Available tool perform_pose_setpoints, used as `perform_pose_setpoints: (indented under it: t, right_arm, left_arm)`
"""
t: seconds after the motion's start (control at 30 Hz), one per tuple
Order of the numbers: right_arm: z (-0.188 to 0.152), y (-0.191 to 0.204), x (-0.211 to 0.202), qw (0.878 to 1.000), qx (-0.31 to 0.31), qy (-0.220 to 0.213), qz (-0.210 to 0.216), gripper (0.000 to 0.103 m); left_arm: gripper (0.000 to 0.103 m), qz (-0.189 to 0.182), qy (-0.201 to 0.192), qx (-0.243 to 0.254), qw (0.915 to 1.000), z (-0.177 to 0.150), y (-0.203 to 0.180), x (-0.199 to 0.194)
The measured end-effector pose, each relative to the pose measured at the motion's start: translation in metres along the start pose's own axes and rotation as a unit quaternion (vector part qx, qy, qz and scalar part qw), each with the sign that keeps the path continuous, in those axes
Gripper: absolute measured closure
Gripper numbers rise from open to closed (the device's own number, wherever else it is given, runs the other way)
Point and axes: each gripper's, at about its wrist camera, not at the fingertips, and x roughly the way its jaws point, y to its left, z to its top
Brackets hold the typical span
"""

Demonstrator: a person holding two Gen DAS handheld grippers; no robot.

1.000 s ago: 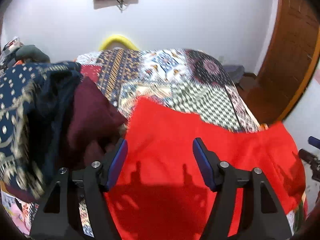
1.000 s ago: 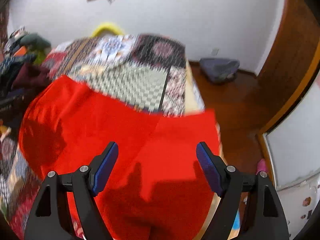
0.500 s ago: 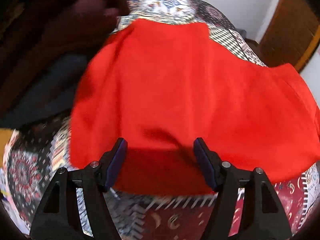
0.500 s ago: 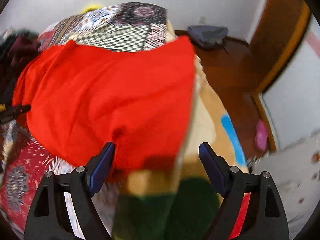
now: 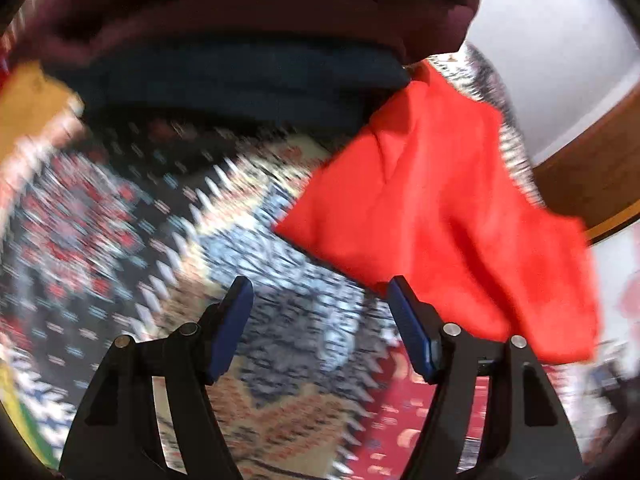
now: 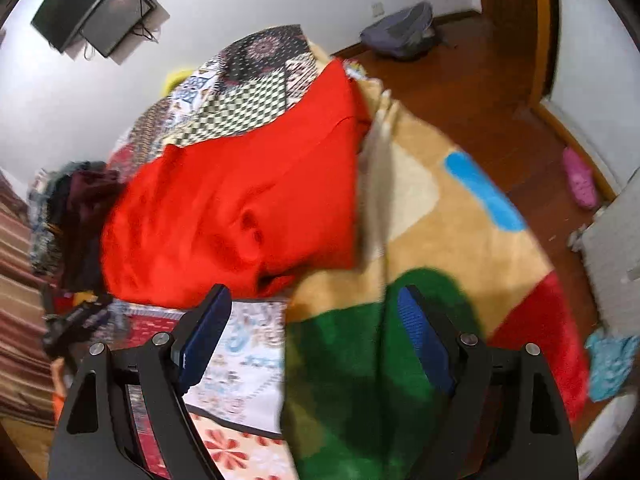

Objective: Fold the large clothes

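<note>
A large red garment (image 6: 240, 208) lies spread on the patchwork bedspread (image 6: 244, 108), its near edge rumpled. In the left wrist view the red garment (image 5: 440, 216) sits to the right, past the fingers. My left gripper (image 5: 320, 320) is open and empty, low over the patterned bedspread (image 5: 160, 240), left of the garment's near edge. My right gripper (image 6: 316, 328) is open and empty, just short of the garment's near edge, over the bed's right side.
A pile of dark maroon and navy clothes (image 5: 240, 40) rises close ahead of the left gripper. A beige, green and red blanket (image 6: 440, 240) hangs over the bed's right side. A grey bag (image 6: 400, 34) and a pink slipper (image 6: 580, 178) lie on the wooden floor.
Both grippers have drawn back from over the red garment toward its near edge. The left has swung left toward the clothes pile, the right has tilted toward the bed's right side. Both stayed open.
</note>
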Motion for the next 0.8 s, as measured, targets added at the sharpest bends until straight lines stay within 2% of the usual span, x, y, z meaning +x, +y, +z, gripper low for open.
perform_pose_setpoints:
  t: [0.03,0.07,0.2,0.27,0.33,0.37,0.4,0.47,0.53,0.6,0.7,0.8]
  right_arm:
    - [0.001,-0.001,0.007,1.0,0.006,0.004,0.022,0.02]
    - [0.002,-0.002,0.014,0.999,0.015,0.009,0.032,0.02]
    - [0.009,0.002,0.033,0.998,0.04,0.017,0.036,0.026]
    - [0.013,0.003,0.037,0.999,0.043,0.006,0.031,0.036]
    - [0.018,0.001,0.043,0.998,0.06,0.002,0.033,0.046]
    - [0.021,-0.001,0.048,0.997,0.072,0.001,0.031,0.055]
    - [0.023,-0.002,0.05,0.997,0.077,-0.001,0.029,0.059]
    - [0.026,0.001,0.051,0.997,0.068,-0.005,0.027,0.076]
    - [0.027,0.007,0.045,0.998,0.055,-0.01,0.025,0.082]
    - [0.028,0.013,0.033,0.999,0.039,-0.023,0.027,0.087]
    - [0.029,0.025,0.008,0.998,0.016,-0.051,0.029,0.09]
    - [0.025,0.038,-0.013,0.997,-0.005,-0.066,0.037,0.092]
  left_arm:
    - [0.034,-0.039,0.014,-0.024,0.9989,0.001,0.005,0.005]
    - [0.034,-0.06,0.017,-0.042,0.9972,0.001,0.008,0.008]
    - [0.036,-0.081,0.006,-0.035,0.9961,0.011,-0.002,0.016]
    - [0.037,-0.082,0.005,-0.027,0.9963,0.017,-0.011,0.022]
    - [0.046,-0.069,-0.001,-0.008,0.9976,0.021,-0.022,0.028]
    - [0.058,-0.062,-0.001,0.004,0.9981,0.023,-0.028,0.032]
    - [0.071,-0.058,0.002,0.013,0.9983,0.025,-0.034,0.037]
    - [0.087,-0.051,0.016,0.023,0.9983,0.027,-0.043,0.046]
    - [0.091,-0.035,0.007,0.036,0.9987,0.033,-0.05,0.048]
    - [0.096,-0.028,-0.018,0.058,0.9978,0.029,-0.06,0.032]
    - [0.097,-0.046,-0.044,0.06,0.9962,0.021,-0.056,0.005]
    - [0.098,-0.082,-0.059,0.048,0.9937,0.02,-0.045,-0.029]
